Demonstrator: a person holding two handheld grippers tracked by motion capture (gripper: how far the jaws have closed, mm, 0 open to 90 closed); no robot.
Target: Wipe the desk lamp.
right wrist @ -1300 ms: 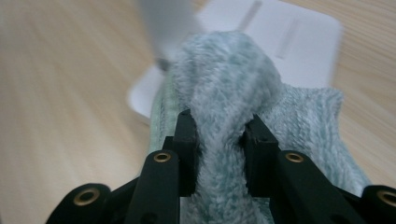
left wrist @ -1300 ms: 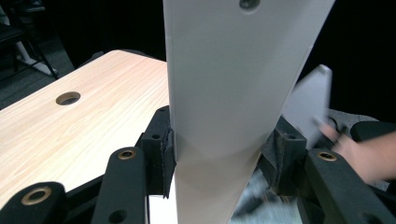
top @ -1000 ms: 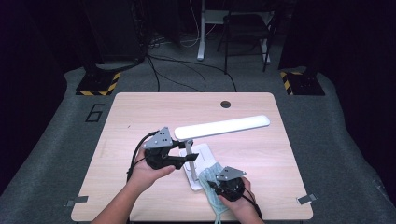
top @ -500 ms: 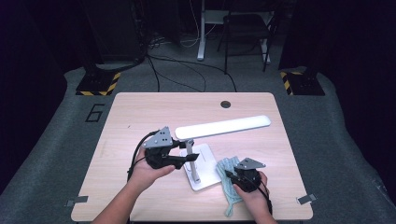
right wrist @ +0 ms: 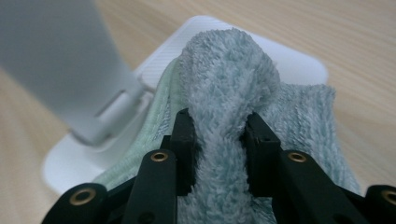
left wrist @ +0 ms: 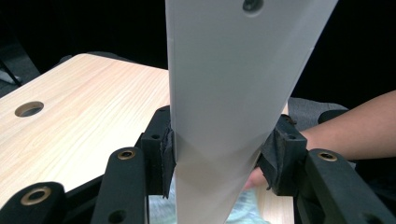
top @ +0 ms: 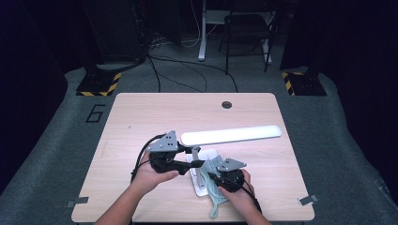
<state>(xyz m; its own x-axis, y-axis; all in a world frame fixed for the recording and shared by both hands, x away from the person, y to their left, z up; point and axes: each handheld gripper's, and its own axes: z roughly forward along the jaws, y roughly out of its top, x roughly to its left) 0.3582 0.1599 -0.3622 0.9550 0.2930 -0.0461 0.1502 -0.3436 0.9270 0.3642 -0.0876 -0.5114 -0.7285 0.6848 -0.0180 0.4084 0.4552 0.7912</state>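
Lamp arm [left wrist: 233,93] clamped by left hand-held gripper [top: 185,164]; cloth [right wrist: 229,93] pinched by right hand-held gripper [top: 213,177] should be pressed flat across lamp base [right wrist: 261,42].

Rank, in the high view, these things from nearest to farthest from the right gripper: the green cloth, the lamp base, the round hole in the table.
1. green cloth: pinched in the right gripper itself.
2. lamp base: just left, under the cloth.
3. round hole: at the table's far edge.

We note a light wooden table [top: 141,117] on grey carpet [top: 70,140] marked "6"; beyond it cables [top: 187,70], hazard-striped blocks [top: 99,86], possibly a chair [top: 248,33] in darkness.
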